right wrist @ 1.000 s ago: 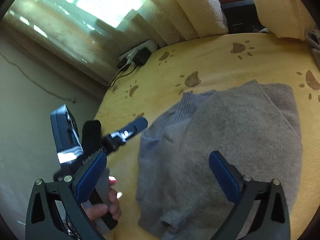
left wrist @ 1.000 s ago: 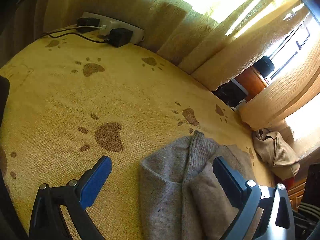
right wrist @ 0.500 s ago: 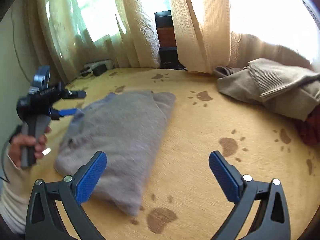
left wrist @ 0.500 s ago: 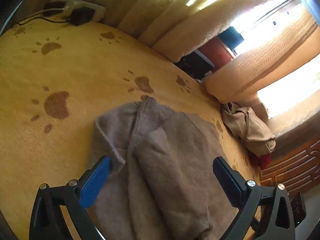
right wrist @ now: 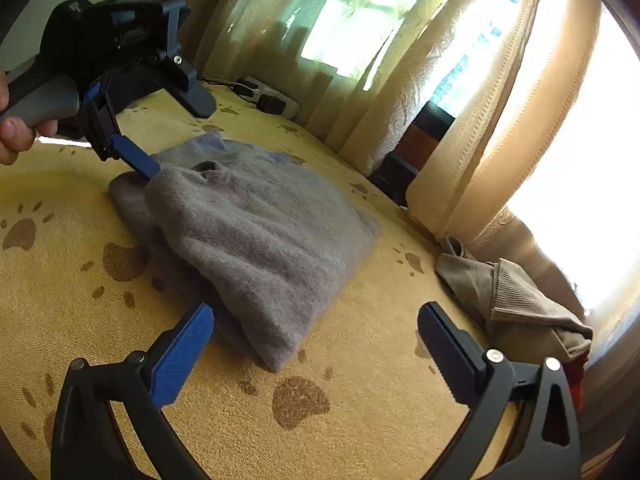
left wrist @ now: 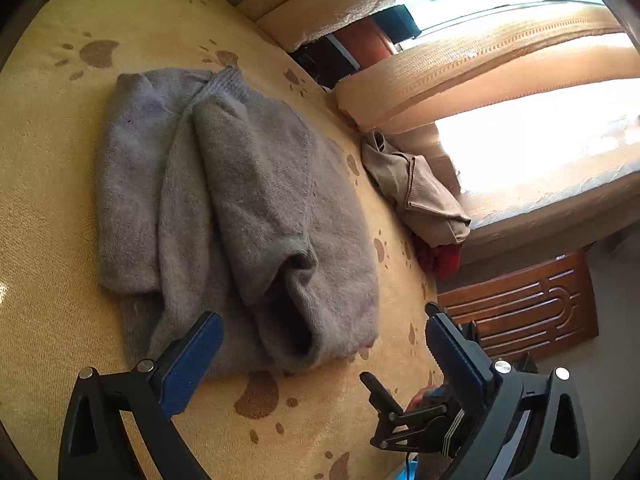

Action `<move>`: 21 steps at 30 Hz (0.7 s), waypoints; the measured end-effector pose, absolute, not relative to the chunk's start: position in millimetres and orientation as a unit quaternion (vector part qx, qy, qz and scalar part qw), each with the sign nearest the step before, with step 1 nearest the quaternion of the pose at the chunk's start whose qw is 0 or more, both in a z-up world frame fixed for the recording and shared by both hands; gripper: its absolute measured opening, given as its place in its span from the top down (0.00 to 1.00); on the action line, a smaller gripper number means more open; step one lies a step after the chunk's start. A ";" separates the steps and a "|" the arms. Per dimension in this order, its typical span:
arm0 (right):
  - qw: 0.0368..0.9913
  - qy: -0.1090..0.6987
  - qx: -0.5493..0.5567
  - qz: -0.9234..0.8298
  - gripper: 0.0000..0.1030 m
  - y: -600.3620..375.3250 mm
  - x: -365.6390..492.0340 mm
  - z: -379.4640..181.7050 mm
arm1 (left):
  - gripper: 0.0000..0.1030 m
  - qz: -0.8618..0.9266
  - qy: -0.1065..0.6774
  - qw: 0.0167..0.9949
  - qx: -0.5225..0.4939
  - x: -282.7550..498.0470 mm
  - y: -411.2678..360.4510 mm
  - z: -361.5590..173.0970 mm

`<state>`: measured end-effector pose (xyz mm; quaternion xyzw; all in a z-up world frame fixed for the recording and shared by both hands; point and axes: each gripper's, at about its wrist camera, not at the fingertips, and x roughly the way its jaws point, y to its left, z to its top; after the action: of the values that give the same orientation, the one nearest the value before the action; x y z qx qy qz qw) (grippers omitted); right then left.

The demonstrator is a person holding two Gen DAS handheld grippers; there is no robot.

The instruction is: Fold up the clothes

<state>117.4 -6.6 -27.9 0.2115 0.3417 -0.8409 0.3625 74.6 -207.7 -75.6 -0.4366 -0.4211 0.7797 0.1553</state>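
Left gripper (left wrist: pixel 320 352): fingers spread wide and holding nothing. It hangs above the near hem of the sweater, apparently so that the whole garment stays in sight before the next fold. In the right wrist view one blue finger lies at the sweater's left edge; whether it touches the wool cannot be told.
Hand (right wrist: pixel 12 128): wraps the grey handle of the left gripper, at the far left of the right wrist view.
Sweater (left wrist: pixel 240 208): grey knit, lying flat on the blanket with its sides and one sleeve turned in over the body, so that it forms a long narrow strip. Judged partly folded; a fold across its length looks to be what remains.
Blanket (left wrist: pixel 48 168): yellow with brown paw prints, serving as the flat folding surface.
Right gripper (right wrist: pixel 316 344): fingers spread wide and holding nothing. It hovers low just off the sweater's near corner, likely placed to take that end.
Beige garment (right wrist: pixel 516 304): crumpled at the blanket's right edge, well apart from the sweater, probably waiting its turn.
Curtains (right wrist: pixel 472 128): hang behind the blanket, sunlit.
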 end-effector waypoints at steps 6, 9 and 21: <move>0.376 0.307 0.317 -0.815 0.00 3.9 97.7 -57.7 | 0.00 0.763 -0.406 0.176 -0.472 66.3 -178.6 -90.9; 0.396 0.232 0.396 -0.795 0.00 18.6 74.3 -64.9 | 0.00 0.752 -0.416 0.174 -0.480 59.2 -169.2 -106.1; 0.407 0.213 0.412 -0.787 0.00 22.3 66.2 -68.6 | 0.00 0.707 -0.512 0.145 -0.466 46.4 -178.7 -110.4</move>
<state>66.2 22.3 -68.6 0.4119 0.2128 -0.7870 0.4071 46.4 -178.7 -110.4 -0.4658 -0.5123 0.7068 0.1449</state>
